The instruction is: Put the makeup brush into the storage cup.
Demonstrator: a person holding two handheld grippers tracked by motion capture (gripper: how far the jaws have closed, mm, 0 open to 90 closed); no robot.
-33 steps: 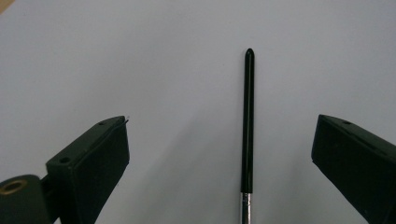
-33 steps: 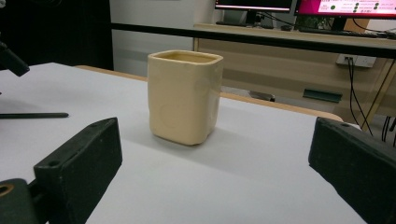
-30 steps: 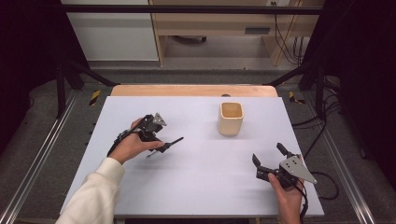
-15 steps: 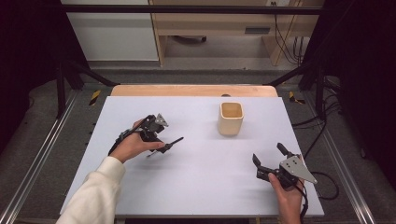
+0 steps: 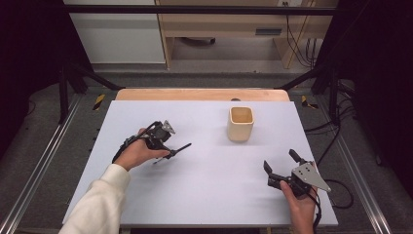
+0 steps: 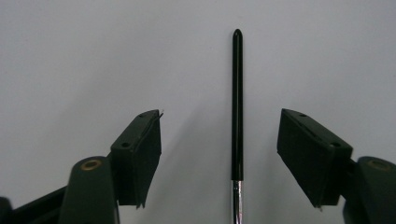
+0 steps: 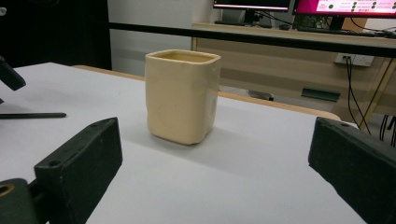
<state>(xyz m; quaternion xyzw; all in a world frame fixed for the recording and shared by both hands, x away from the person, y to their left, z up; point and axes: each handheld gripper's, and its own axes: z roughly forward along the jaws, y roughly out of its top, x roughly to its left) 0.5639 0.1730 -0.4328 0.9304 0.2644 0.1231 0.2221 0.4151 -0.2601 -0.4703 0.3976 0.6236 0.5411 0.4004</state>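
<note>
A slim black pen (image 5: 183,146) with a silver section lies flat on the white table (image 5: 209,195), left of centre. My left gripper (image 5: 163,144) hangs over its near end, pointing down. In the left gripper view the pen (image 6: 237,102) runs straight up between the jaws of that gripper (image 6: 220,116), which is open and apart from the pen on both sides. A cream square cup (image 5: 241,123) stands upright at the back right. My right gripper (image 5: 281,161) rests open near the front right, aimed at the cup (image 7: 182,95), with nothing between its fingers.
The table's wooden back edge (image 5: 202,94) lies just behind the cup. Metal frame rails (image 5: 39,161) run along both sides of the table. In the right gripper view the pen (image 7: 32,115) lies at the far left, and a desk with monitors (image 7: 299,5) stands beyond the table.
The left hand and its gripper have edged slightly to the right over the pen. The pen, cup and right gripper have not moved.
</note>
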